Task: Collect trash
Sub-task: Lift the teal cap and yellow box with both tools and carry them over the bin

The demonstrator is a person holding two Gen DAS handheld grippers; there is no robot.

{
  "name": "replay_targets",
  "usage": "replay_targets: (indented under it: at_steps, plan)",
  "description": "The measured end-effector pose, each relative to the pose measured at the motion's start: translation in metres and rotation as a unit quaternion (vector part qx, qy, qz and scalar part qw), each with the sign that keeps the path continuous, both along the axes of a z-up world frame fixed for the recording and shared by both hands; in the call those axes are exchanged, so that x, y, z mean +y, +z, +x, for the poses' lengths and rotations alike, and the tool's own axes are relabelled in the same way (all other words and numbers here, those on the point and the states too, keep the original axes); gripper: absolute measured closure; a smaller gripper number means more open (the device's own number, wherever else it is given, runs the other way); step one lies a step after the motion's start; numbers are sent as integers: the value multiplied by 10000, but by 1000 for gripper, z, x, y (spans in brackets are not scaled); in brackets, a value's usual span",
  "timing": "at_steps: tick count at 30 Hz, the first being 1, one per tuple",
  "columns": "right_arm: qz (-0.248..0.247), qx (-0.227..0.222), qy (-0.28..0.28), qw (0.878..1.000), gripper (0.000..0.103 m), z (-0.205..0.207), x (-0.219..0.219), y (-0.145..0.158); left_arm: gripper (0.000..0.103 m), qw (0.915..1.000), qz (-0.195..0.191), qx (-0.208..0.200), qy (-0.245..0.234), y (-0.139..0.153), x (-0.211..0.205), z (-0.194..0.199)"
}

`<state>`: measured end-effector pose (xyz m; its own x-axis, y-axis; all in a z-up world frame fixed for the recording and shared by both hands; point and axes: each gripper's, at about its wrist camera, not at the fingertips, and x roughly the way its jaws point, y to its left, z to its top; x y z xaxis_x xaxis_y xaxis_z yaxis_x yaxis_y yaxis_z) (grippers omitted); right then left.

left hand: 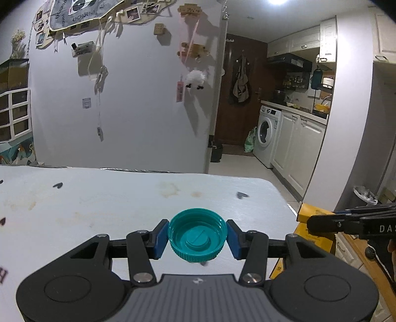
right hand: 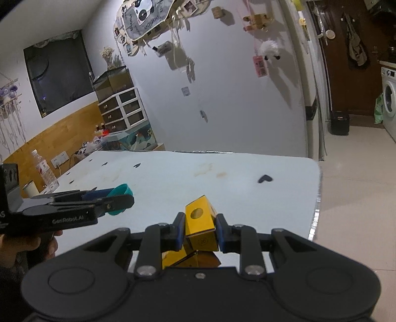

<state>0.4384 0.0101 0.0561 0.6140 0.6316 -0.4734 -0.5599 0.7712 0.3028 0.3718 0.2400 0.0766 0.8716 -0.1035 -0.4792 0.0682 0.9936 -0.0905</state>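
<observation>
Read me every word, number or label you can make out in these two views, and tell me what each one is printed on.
"GenRobot.AI": side of the left gripper.
"DA", cut off by the frame edge: side of the right gripper.
"20", in a circle: the yellow box held in the right jaws.
Wall banner: upside down, too blurred to read reliably.
Water bottle label: too small.

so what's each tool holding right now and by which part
Left tool: teal bottle cap, pinched across its ribbed rim. Right tool: small yellow box, clamped on its two side faces.
</observation>
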Motion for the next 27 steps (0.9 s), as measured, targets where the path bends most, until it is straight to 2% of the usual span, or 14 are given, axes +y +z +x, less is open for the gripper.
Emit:
replay_targets:
  at_steps: [3,9,27]
  plan:
    - [33,28,-20,10000,76,-9,-17,0,53,10000,-65,51,0,-1,-15,-8]
    - [43,-10,-100,9999,76,-30,-58,2,53,9999,89,85,-43,3,-53,-24]
    - [49,-316,-654,9973,76,-97,-195,-2,53,9982,273,22,-538,8,-191,-64]
